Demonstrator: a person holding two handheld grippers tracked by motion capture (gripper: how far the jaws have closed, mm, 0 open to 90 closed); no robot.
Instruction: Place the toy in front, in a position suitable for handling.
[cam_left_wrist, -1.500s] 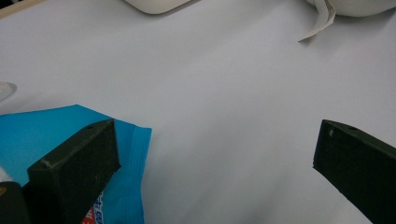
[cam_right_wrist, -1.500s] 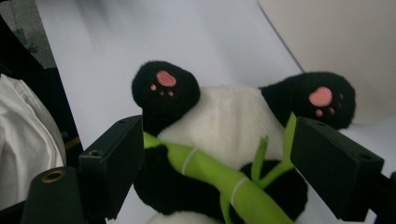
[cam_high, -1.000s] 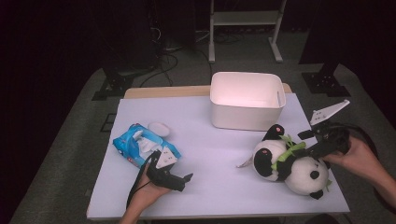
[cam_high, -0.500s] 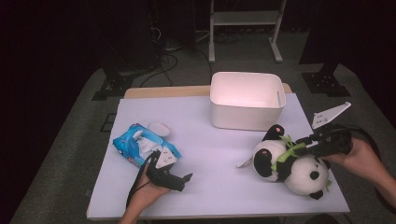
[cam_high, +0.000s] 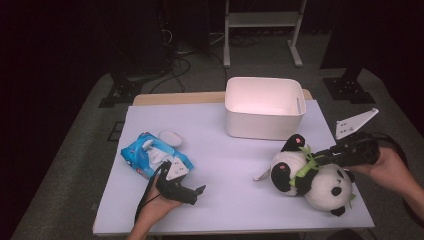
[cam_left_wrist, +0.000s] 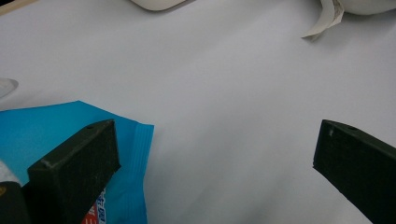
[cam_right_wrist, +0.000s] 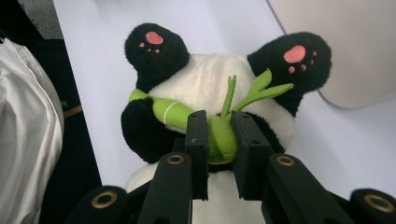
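- The plush panda (cam_high: 312, 175) lies on its back at the right of the white table cover (cam_high: 230, 150), at about four o'clock from the table's middle, its pink-padded feet pointing toward the white bin (cam_high: 264, 107).
- A green bamboo stalk (cam_right_wrist: 212, 128) lies across its belly, held in the toy's black arms, leaves fanning up toward one o'clock in the right gripper view.
- The right gripper (cam_high: 320, 157) comes in from three o'clock. Its jaws have just been closing and now pinch the bamboo stalk between the pads, one pad on each side of it.
- Judged from this, the grasp is made but the lift is not: the panda rests on the cover, and a hold on the stalk alone may let the body swing or slip.
- The bin stands just beside the toy at eleven o'clock from it, open and looking empty. It seems the likely place for the panda, so carrying and dropping are left.
- The left gripper (cam_high: 182, 187) rests at seven o'clock on the table, jaws spread wide with nothing between them.
- A blue wipes pack (cam_high: 152, 160) lies just beside it at eleven o'clock, untouched, with a small white lid-like disc (cam_high: 171, 137) beyond.
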